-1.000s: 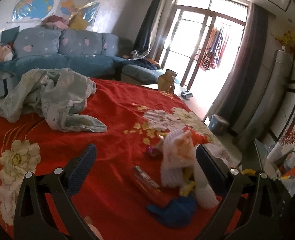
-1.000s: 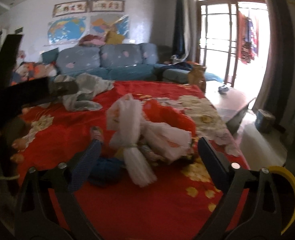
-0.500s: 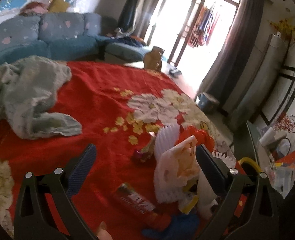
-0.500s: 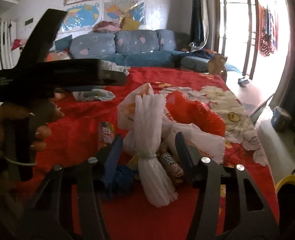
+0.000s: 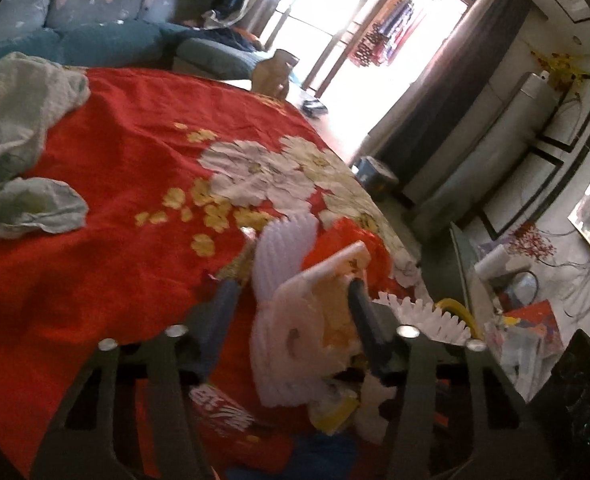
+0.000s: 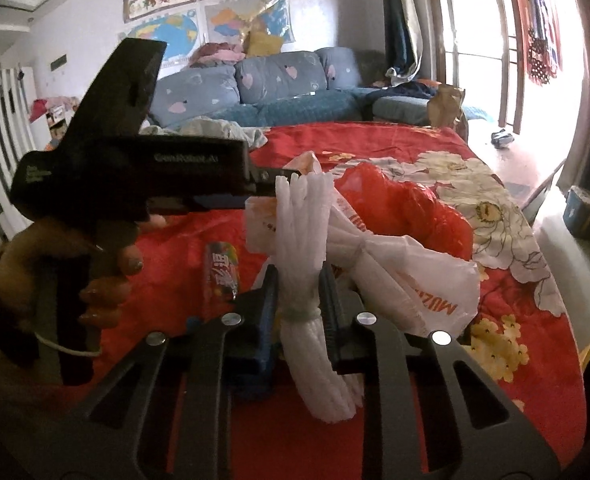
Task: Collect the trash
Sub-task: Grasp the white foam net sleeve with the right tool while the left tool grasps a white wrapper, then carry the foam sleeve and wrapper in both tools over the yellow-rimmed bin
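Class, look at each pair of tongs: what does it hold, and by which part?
Right tongs: shut on the white foam net, just above its tied waist. Left tongs: closing around the white plastic bag; grip uncertain.

Bed w/ red floral cover (image 6: 395, 148). On it, near end: white foam net sleeve (image 6: 307, 248), white plastic bag w/ orange print (image 6: 423, 280), red plastic bag (image 6: 399, 208) behind, all touching in one pile. Snack wrapper (image 6: 221, 270) just left of pile; blue item (image 6: 251, 360) beside it, partly hidden. Far end: crumpled pale cloth (image 5: 19, 148), well apart.
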Demonstrator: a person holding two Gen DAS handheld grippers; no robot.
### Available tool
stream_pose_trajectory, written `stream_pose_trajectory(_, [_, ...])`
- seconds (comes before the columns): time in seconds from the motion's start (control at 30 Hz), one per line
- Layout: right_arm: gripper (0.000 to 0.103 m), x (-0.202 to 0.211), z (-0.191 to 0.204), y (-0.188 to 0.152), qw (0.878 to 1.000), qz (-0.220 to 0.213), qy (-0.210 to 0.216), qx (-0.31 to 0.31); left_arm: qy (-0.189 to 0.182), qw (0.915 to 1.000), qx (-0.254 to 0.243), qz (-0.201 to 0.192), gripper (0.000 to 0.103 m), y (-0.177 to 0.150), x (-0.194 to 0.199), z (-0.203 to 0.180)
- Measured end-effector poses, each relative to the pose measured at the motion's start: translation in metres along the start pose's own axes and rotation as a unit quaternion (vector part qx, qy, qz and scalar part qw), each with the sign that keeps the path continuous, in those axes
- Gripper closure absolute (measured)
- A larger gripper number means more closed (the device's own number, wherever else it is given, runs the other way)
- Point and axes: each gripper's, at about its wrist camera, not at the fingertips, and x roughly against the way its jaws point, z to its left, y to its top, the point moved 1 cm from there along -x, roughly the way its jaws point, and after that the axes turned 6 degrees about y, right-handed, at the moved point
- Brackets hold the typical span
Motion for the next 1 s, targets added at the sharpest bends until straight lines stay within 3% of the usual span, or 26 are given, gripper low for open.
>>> stream_pose_trajectory(0.1, [0.088, 0.003, -0.002, 0.001, 1.0, -0.002, 0.003, -0.005, -0.006, 1.0, -0.006, 0.004, 0.082, -0.002, -0.002, -0.006])
stream_pose_trajectory(0.23, [0.088, 0.011, -0.003, 0.003, 1.0, -0.01, 0.008, -0.012, -0.011, 0.9997, -0.019, -0.005, 0.087, -0.001, 0.006, -0.013])
stream_pose_trajectory(0.5, [0.089, 0.041, -0.01, 0.012, 0.999, -0.04, 0.01, -0.024, -0.021, 0.9978, -0.039, -0.049, 0.088, 0.007, 0.039, -0.034])
stream_pose_trajectory(0.7, [0.089, 0.073, -0.026, 0.026, 0.996, -0.072, 0.0, -0.045, -0.009, 0.994, -0.068, -0.085, 0.089, 0.013, 0.061, -0.056])
stream_pose_trajectory(1.0, [0.089, 0.115, -0.056, 0.036, 0.99, -0.114, -0.028, -0.075, -0.003, 0.99, -0.101, -0.098, 0.089, 0.013, 0.068, -0.093])
